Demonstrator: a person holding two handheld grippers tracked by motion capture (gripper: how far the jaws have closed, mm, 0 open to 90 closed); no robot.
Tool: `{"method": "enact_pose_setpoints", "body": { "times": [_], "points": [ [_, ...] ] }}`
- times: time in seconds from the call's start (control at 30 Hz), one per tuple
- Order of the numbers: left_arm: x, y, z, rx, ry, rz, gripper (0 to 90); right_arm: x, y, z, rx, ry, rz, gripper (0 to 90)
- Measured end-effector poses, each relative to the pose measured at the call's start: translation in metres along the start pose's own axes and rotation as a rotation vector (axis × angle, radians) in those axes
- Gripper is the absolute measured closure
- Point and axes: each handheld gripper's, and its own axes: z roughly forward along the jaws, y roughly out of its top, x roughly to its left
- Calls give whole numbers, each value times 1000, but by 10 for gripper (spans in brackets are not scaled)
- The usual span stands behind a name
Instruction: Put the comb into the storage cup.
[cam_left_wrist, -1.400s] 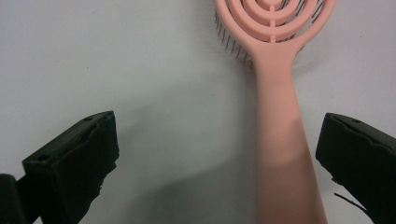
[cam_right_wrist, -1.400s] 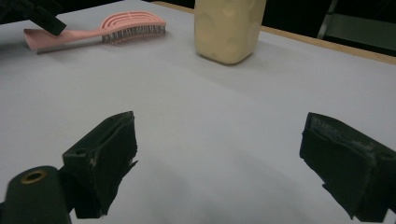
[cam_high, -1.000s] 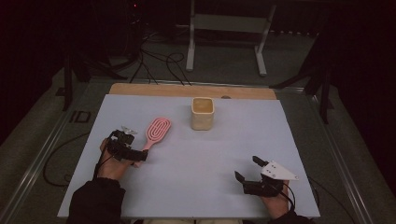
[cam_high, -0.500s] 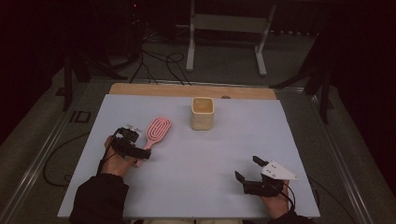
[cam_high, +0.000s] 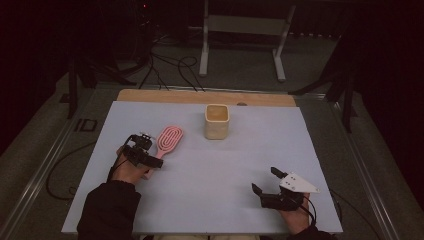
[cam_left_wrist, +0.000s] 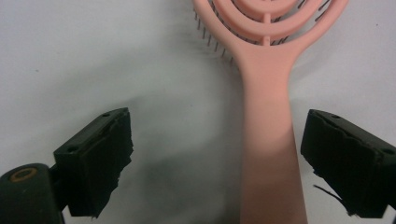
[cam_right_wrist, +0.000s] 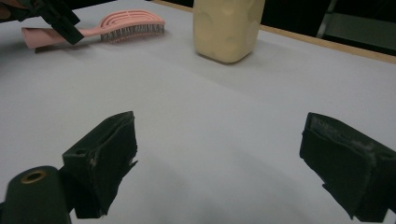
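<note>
Counter (cam_high: 200, 200), one – pale sheet. Cup (cam_high: 217, 121), one, cream, far middle. Hairbrush (cam_high: 167, 141), one – pink, on the counter's left; likely light, stiff, smooth; best held by the handle. Left tongs (cam_left_wrist: 215, 163): spread astride that handle, just closing, not yet pinching. Right tongs (cam_right_wrist: 219, 163): spread, empty.

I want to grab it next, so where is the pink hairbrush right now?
In the high view the pink hairbrush lies left of the cream cup, its handle between the left gripper's open jaws.
</note>
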Motion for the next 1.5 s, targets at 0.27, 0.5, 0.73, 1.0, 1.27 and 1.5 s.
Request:
{"method": "enact_pose_setpoints", "body": {
  "times": [0.27,0.5,0.73,1.0,1.27,1.5],
  "points": [
    [2,7,2,24,-17,-19,120,0,0,0,1,1,-3,107],
    [3,14,1,43,-10,-17,211,0,0,0,2,2,-3,107],
    [0,20,3,66,-40,7,349,0,0,0,4,0,-3,107],
    [-2,23,8,79,-74,22,494,0,0,1,8,-1,1,107],
    [-5,28,8,90,-103,49,636,-1,-1,1,11,-1,-2,107],
    [-7,27,7,81,-96,65,695,-1,-1,1,12,-3,-1,107]
  ]
}}
